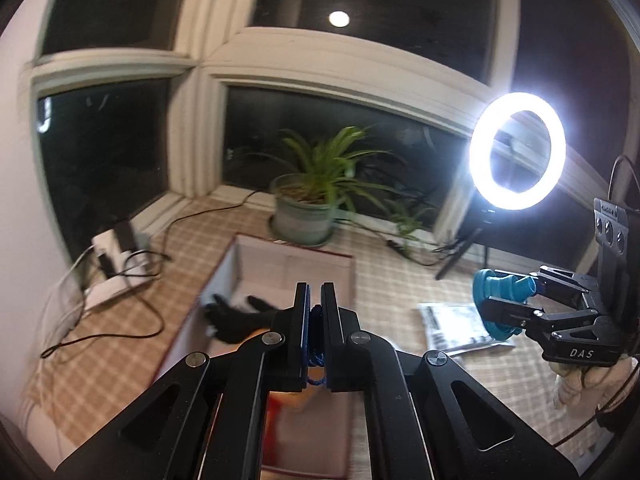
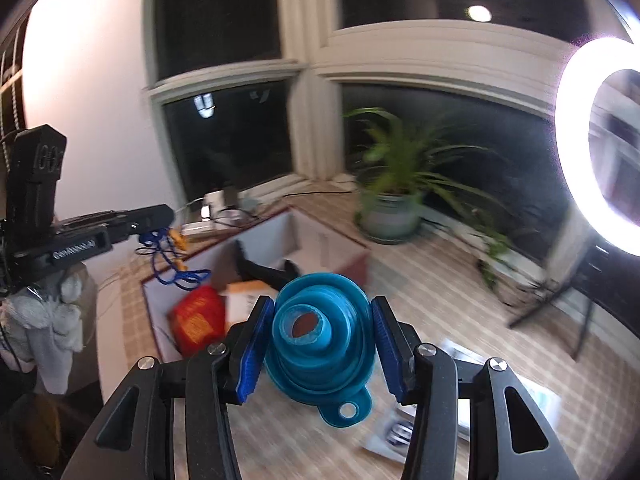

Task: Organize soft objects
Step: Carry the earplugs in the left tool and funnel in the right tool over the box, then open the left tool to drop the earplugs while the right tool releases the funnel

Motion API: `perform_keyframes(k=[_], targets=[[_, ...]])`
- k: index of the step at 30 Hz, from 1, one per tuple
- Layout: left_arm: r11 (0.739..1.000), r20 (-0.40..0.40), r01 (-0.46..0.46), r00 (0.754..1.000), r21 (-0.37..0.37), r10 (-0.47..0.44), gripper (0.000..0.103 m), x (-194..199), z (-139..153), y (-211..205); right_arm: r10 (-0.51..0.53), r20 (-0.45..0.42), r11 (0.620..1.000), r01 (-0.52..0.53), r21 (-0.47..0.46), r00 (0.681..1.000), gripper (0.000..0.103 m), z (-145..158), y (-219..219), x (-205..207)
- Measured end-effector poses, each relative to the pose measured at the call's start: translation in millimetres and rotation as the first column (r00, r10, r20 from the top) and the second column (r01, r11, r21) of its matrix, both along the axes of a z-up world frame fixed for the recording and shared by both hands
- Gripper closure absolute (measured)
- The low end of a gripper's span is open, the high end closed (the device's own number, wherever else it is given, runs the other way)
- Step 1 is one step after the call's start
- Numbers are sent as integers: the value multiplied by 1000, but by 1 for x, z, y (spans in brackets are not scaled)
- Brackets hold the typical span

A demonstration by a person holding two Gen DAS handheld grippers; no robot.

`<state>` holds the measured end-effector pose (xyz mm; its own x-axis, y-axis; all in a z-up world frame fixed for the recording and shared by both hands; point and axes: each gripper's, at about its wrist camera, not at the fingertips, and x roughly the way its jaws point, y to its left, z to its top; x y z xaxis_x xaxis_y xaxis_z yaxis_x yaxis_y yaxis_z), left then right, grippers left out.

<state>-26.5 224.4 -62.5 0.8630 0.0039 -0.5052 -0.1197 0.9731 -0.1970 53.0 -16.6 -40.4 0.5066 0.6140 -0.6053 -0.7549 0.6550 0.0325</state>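
Funnel (image 2: 320, 336), teal, collapsible, grasped across its wide body between blue pads of right gripper (image 2: 320, 344); held in air over checked mat (image 2: 420, 280), beside box (image 2: 320, 236). Spout toward wrist camera, wide mouth away; long axis roughly along fingers; hanging tab (image 2: 348, 410) at bottom. Left gripper (image 1: 315, 320) clenched on blue cord (image 2: 168, 264); cord dangling over box, orange bits attached. Inside box: black glove (image 1: 236, 320), red pack (image 2: 196, 320). Potted plant (image 1: 308, 200) behind box.
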Motion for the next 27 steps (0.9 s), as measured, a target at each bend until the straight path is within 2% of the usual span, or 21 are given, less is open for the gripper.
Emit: perform_keyframes(k=[3, 10, 14, 21, 22, 24, 27], targets=[[1000, -22, -24, 999, -1, 24, 99, -1, -8, 17, 58, -35, 998, -59, -8, 998, 57, -4, 38, 4], [995, -90, -75, 994, -58, 70, 99, 0, -35, 50, 131, -161, 989, -139, -44, 978, 57, -28, 108, 21], [991, -116, -96, 990, -91, 85, 99, 6, -47, 60, 145, -229, 984, -164, -68, 962, 56, -45, 137, 31], [990, -153, -92, 985, -104, 76, 98, 14, -59, 65, 133, -337, 979, -177, -103, 932, 55, -74, 170, 47], [990, -155, -89, 985, -107, 72, 97, 15, -60, 65, 131, -347, 977, -179, -112, 929, 53, -78, 174, 49], [990, -157, -89, 985, -108, 71, 81, 15, -61, 66, 123, -353, 975, -180, -131, 927, 49, -83, 179, 51], [989, -155, -97, 985, -107, 80, 71, 13, -59, 66, 106, -372, 973, -174, -153, 922, 46, -88, 186, 56]])
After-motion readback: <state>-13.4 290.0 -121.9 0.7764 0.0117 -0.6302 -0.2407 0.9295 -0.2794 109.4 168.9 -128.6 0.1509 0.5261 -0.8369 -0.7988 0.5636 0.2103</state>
